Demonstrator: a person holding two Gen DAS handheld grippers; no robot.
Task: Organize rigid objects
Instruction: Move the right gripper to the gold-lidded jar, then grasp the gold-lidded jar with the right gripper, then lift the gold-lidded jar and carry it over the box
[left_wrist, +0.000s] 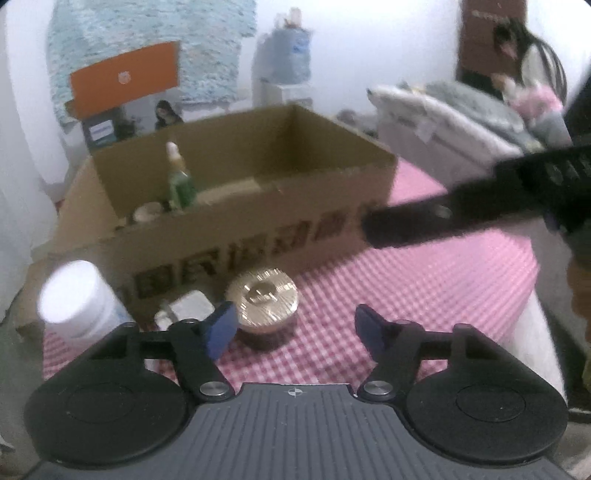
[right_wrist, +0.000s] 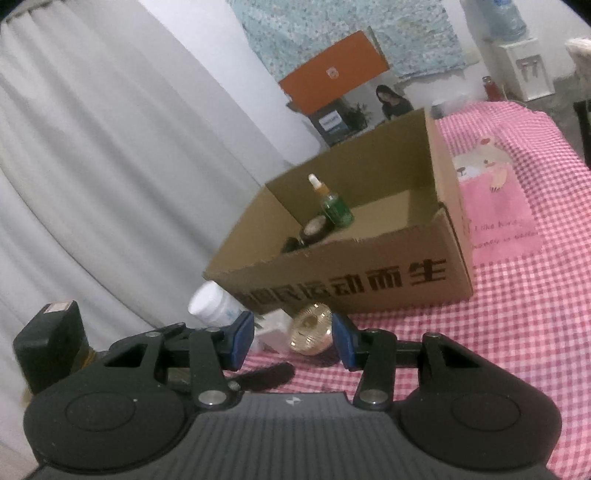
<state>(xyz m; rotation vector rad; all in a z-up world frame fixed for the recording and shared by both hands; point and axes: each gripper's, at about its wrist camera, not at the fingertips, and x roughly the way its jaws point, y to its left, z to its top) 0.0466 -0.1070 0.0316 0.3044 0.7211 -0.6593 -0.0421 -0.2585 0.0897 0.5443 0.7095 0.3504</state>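
A gold-lidded jar (left_wrist: 266, 301) (right_wrist: 310, 328) sits on the pink checked cloth in front of a cardboard box (left_wrist: 258, 225) (right_wrist: 369, 273). A white charger block (left_wrist: 190, 308) (right_wrist: 273, 330) and a white bottle (left_wrist: 77, 299) (right_wrist: 212, 304) stand to its left. Inside the box are a green dropper bottle (left_wrist: 179, 181) (right_wrist: 332, 205) and a small jar (right_wrist: 314, 230). My left gripper (left_wrist: 293, 328) is open, just right of the gold jar. My right gripper (right_wrist: 293, 341) is open, with the gold jar showing just beyond the gap between its fingers.
The right gripper's black finger (left_wrist: 424, 221) crosses in front of the box's right end. White curtains (right_wrist: 110, 166) hang on the left. A pink bear patch (right_wrist: 495, 206) lies on the cloth right of the box. A bed (left_wrist: 461, 110) and water dispenser (left_wrist: 288, 62) are beyond.
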